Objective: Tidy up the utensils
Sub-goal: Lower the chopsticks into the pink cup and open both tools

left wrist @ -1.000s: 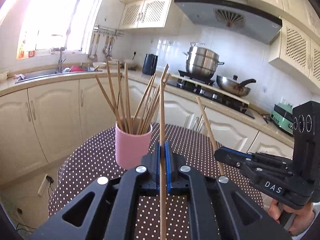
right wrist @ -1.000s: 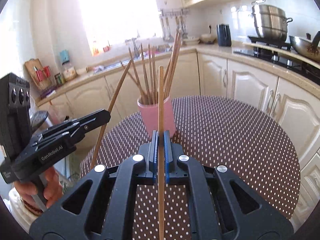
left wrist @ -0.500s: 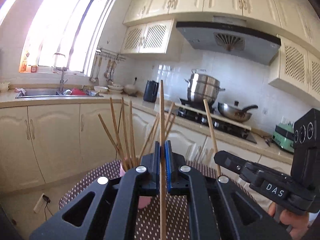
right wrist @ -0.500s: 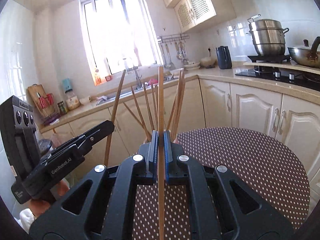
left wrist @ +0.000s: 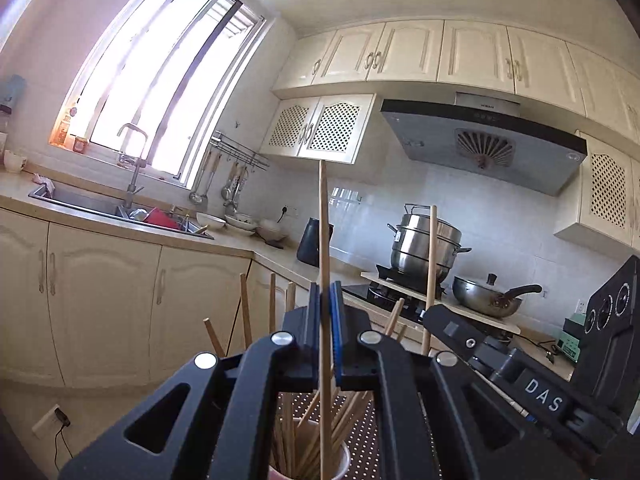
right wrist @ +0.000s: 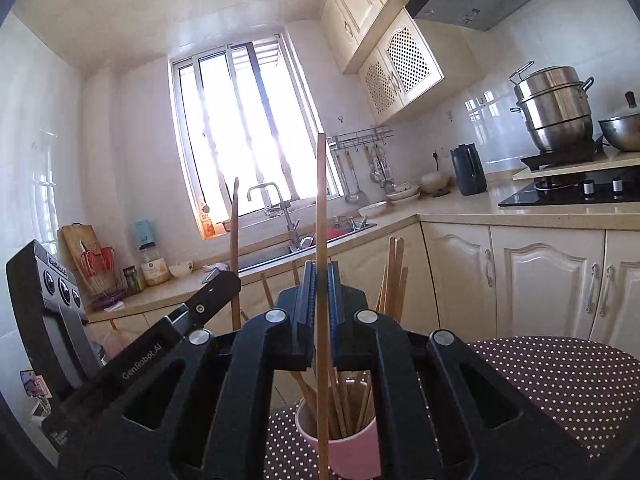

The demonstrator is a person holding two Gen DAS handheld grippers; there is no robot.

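Chopstick (left wrist: 323, 216) upright between left gripper (left wrist: 325, 300) pads, above pink cup (left wrist: 340, 465)

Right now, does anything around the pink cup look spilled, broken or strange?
Nothing looks spilled or damaged. The chopsticks in the pink cup lean in different directions, which is normal for a loose bunch. Each gripper holds one chopstick upright in shut jaws: left gripper, right gripper.
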